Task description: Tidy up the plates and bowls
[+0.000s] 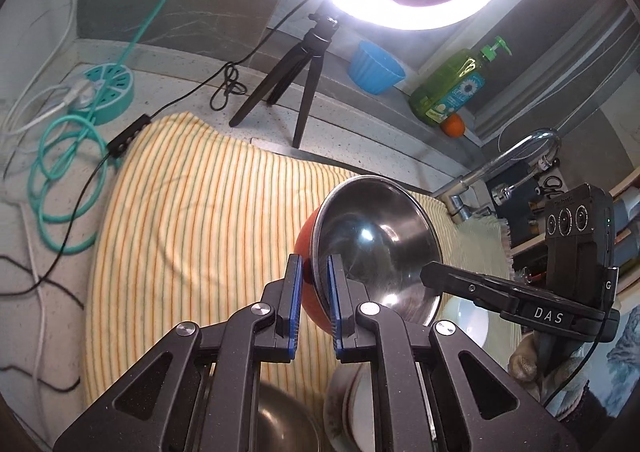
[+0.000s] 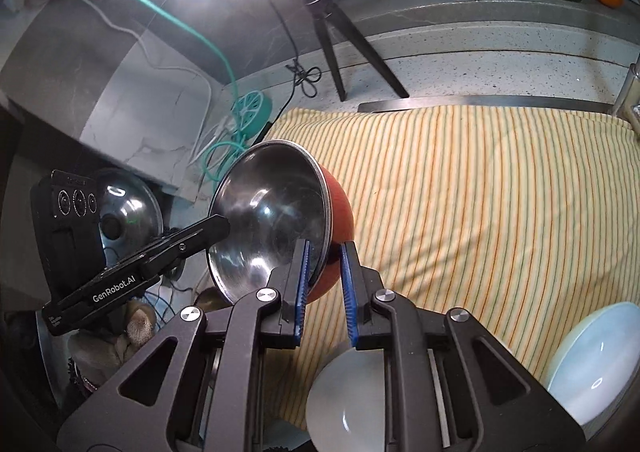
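- Left wrist view: your left claw (image 1: 314,294) is pinching the near rim of the steel-lined red bowl (image 1: 380,236), jaws nearly closed on it, while your right claw (image 1: 430,272) is gripping the opposite rim. The bowl is hanging tilted above the striped towel (image 1: 192,204), clear of it.
- Right wrist view: your right claw (image 2: 326,272) is clamping the same red bowl (image 2: 272,220) by its rim, with a frosted bowl (image 2: 348,404) and a white bowl (image 2: 596,368) lying below. You are mid-carry, I judge; next, you need to be levelling the bowl and agreeing both hands on one landing spot.
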A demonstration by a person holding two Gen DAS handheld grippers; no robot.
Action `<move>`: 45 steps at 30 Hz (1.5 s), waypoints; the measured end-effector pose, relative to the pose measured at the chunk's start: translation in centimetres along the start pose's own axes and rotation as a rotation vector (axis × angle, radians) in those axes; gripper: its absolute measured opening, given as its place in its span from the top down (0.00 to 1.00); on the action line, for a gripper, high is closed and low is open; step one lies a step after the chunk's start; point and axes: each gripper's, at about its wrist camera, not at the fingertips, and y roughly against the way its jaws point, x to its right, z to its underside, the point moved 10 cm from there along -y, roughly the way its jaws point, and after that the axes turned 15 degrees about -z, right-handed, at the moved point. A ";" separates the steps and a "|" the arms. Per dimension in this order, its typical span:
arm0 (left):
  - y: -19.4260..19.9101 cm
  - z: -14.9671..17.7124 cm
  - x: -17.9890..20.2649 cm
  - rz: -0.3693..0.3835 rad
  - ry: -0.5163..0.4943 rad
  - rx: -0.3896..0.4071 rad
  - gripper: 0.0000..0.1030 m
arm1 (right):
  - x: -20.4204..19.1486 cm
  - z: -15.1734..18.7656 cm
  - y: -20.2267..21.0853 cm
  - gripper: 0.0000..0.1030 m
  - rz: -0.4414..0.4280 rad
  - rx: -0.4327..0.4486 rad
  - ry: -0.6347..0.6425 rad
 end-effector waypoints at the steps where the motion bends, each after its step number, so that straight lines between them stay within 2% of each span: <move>1: 0.5 0.4 -0.3 0.000 0.008 0.004 0.90 | -0.5 0.5 0.0 0.84 -0.005 -0.004 0.003; 6: 2.5 2.3 -1.8 -0.010 0.033 0.011 0.90 | -2.4 2.7 -0.6 0.84 -0.028 -0.035 0.026; 15: 5.8 5.1 -5.0 -0.049 0.077 0.043 0.90 | -5.7 7.5 -3.1 0.84 -0.058 -0.140 0.079; 24: 6.8 8.1 -7.8 -0.074 0.126 0.033 0.90 | -7.0 11.3 -6.0 0.84 -0.064 -0.227 0.096; 35: 5.1 12.0 -10.2 -0.093 0.171 -0.043 0.90 | -7.0 13.5 -8.4 0.84 -0.020 -0.284 0.121; 45: 4.4 12.6 -10.7 -0.134 0.140 -0.054 0.90 | -6.5 13.6 -9.9 0.84 0.050 -0.315 0.153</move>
